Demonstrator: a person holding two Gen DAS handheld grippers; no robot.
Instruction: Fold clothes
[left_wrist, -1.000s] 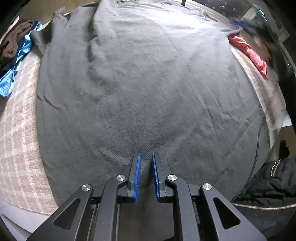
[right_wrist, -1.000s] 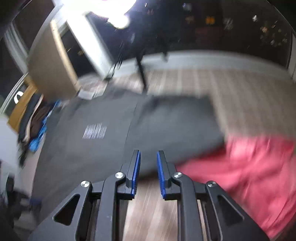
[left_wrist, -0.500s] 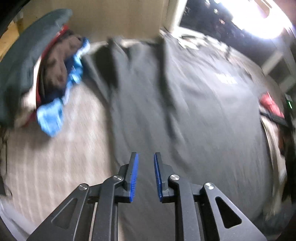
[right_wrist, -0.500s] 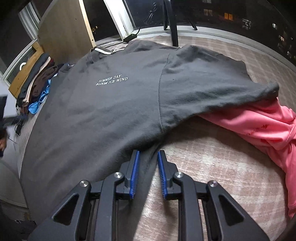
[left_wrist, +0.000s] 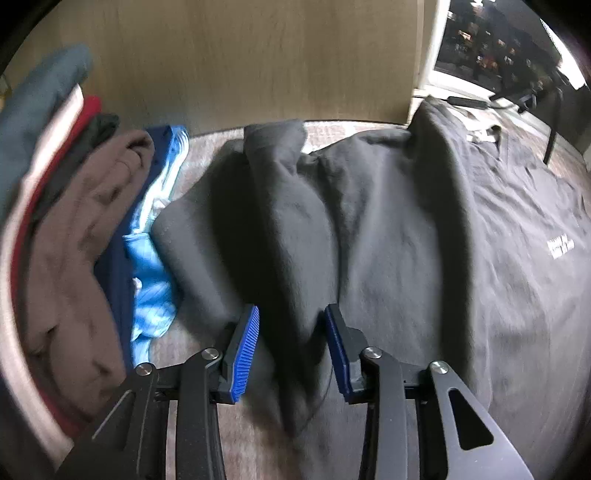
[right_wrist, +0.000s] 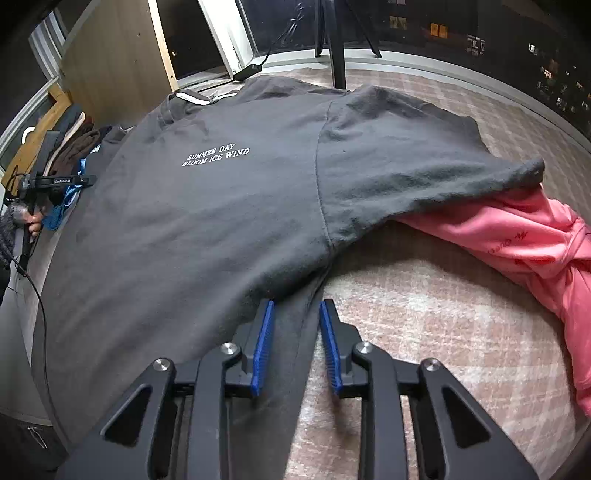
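Note:
A dark grey T-shirt (right_wrist: 229, 206) with white chest lettering lies spread, front up, on a checked beige surface (right_wrist: 424, 317). In the left wrist view the same T-shirt (left_wrist: 406, 229) shows its crumpled left sleeve. My left gripper (left_wrist: 291, 332) is open, its blue pads straddling a raised fold of that sleeve. My right gripper (right_wrist: 295, 325) is open too, with the shirt's side edge below the right armpit lying between its fingers. The left gripper (right_wrist: 55, 181) also shows small at the far left of the right wrist view, held by a hand.
A stack of folded clothes (left_wrist: 62, 206) with a blue garment (left_wrist: 155, 266) lies left of the shirt, against a wooden panel (left_wrist: 240, 59). A pink garment (right_wrist: 517, 240) lies partly under the right sleeve. A black stand leg (right_wrist: 332, 40) and a cable (right_wrist: 33, 288) lie nearby.
The left gripper swung from the shirt's hem to its left sleeve and opened wider. The right gripper came down from a blurred high view to the shirt's right side edge.

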